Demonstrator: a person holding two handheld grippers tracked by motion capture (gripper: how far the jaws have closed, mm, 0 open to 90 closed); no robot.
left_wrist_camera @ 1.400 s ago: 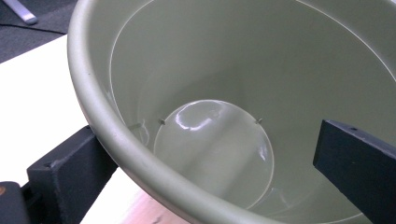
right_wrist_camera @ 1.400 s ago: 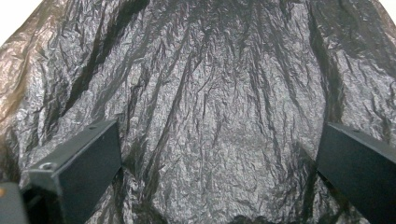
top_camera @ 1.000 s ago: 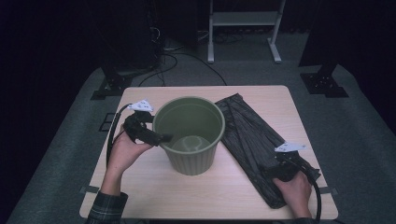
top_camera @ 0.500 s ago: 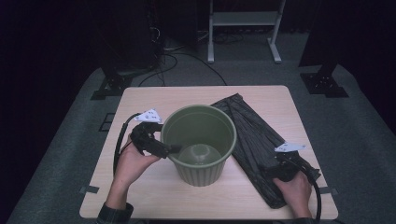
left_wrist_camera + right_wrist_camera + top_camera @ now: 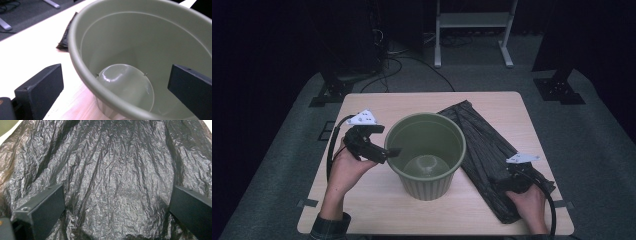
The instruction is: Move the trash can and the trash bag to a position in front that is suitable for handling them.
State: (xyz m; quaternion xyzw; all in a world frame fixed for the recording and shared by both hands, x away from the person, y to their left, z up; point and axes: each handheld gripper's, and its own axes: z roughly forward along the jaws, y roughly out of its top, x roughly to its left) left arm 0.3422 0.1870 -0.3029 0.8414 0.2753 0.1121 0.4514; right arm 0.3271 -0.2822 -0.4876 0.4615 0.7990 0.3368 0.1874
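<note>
Green bucket count: one bucket [image 5: 427, 155], olive plastic, upright at the middle of the counter [image 5: 377, 210].
Black bag count: one flat, crinkled plastic bag [image 5: 484, 145], lying on the counter just right of the bucket, running from the far middle toward my near right corner.
Claws: two, one in each of my hands.
Left claw: my left claw [image 5: 391, 151] sits at the bucket's left rim, jaws spread wide; in the left gripper view the rim [image 5: 82, 82] passes between them, one jaw outside the wall and one over the inside, neither pressing it.
Bucket inside: pale round bottom [image 5: 125, 85], glossy.
Right claw: my right claw [image 5: 504, 182] rests low on the near end of the bag; in the right gripper view the jaws stand wide apart with wrinkled black film [image 5: 112, 185] spread between them, nothing pinched.
Change, left: half a second ago my left claw was at the same rim; bucket and claw have both slid a little toward me and rightward.
Change, right: my right hand [image 5: 527, 205] and the bag lie as before.
</note>
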